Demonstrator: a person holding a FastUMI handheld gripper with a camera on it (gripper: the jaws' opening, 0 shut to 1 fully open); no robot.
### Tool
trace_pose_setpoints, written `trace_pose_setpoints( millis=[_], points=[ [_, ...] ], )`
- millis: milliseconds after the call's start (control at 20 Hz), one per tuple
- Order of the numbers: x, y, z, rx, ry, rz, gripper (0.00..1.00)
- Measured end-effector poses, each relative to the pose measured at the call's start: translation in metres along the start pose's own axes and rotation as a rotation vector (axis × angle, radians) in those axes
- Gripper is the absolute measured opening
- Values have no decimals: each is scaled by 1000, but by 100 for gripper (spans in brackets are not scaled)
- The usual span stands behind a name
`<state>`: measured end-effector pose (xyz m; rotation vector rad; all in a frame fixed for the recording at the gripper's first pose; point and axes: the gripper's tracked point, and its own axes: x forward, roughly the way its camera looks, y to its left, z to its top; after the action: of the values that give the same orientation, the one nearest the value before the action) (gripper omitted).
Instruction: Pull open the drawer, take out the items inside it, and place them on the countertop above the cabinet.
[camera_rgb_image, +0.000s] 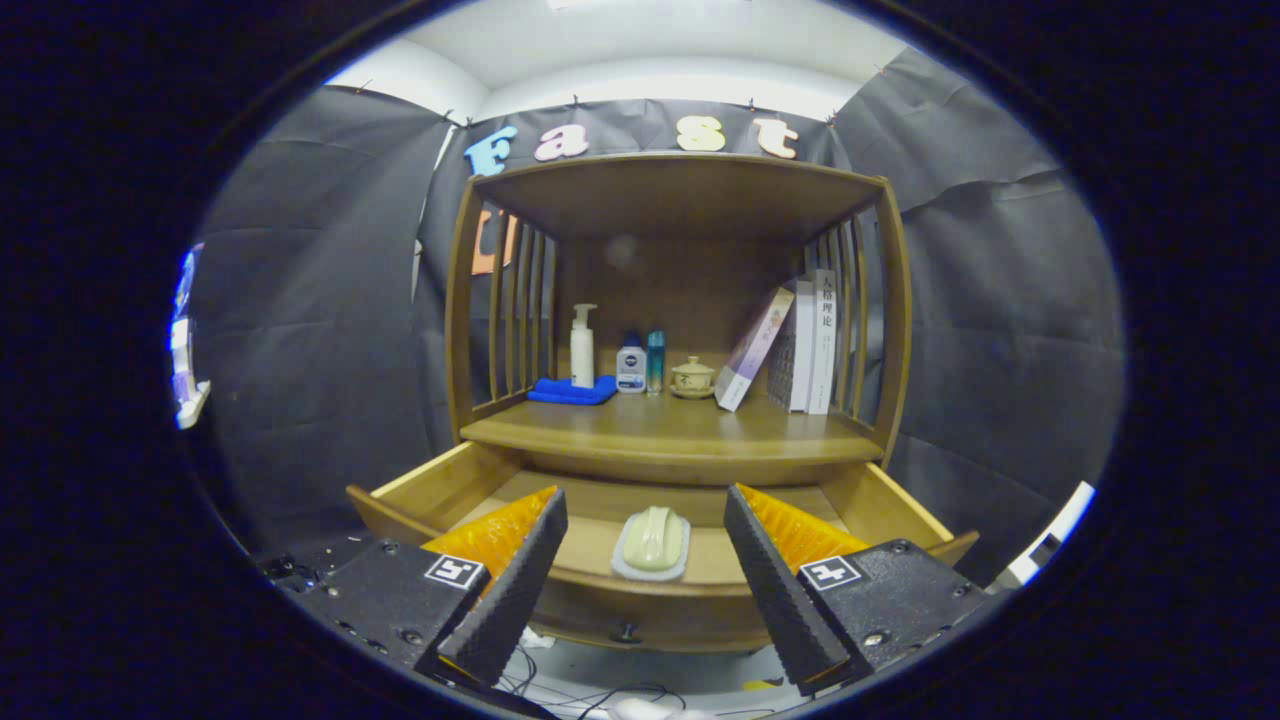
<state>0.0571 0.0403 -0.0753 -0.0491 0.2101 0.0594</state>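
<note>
Gripper (645, 510) level, fingers wide apart, over open drawer (420, 485).

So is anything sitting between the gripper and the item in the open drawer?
No. In the gripper view the open gripper frames the pale soap dish lying in the drawer, with bare drawer floor and the front edge between.

The wooden drawer (440, 487) stands pulled out below the wooden countertop (670, 437). In it, between the spread fingers of the gripper (645, 520), lies a pale oval soap dish (652, 542). On the countertop, left to right: folded cloth (560, 393) under pump bottle (582, 346), two small bottles (641, 364), lidded cup (692, 378), leaning books (790, 345).
</note>
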Motion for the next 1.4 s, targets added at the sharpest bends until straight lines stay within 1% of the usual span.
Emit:
trace_pose_setpoints(
  millis=[100,300,450,500,550,650,700,800,950,1250,1400],
  points=[
    [20,-3,17,31,30,5,100],
    [65,0,37,78,134,24,100],
    [103,1,25,51,254,18,99],
    [115,5,19,48,297,29,99],
    [125,8,9,47,349,37,99],
    [139,4,-14,41,472,24,99],
    [146,2,-23,32,523,21,97],
    [152,-2,-42,23,626,9,94],
    [152,0,-66,53,772,18,90],
    [152,6,-94,93,955,30,79],
    [152,8,-106,107,1026,34,77]
  ],
)
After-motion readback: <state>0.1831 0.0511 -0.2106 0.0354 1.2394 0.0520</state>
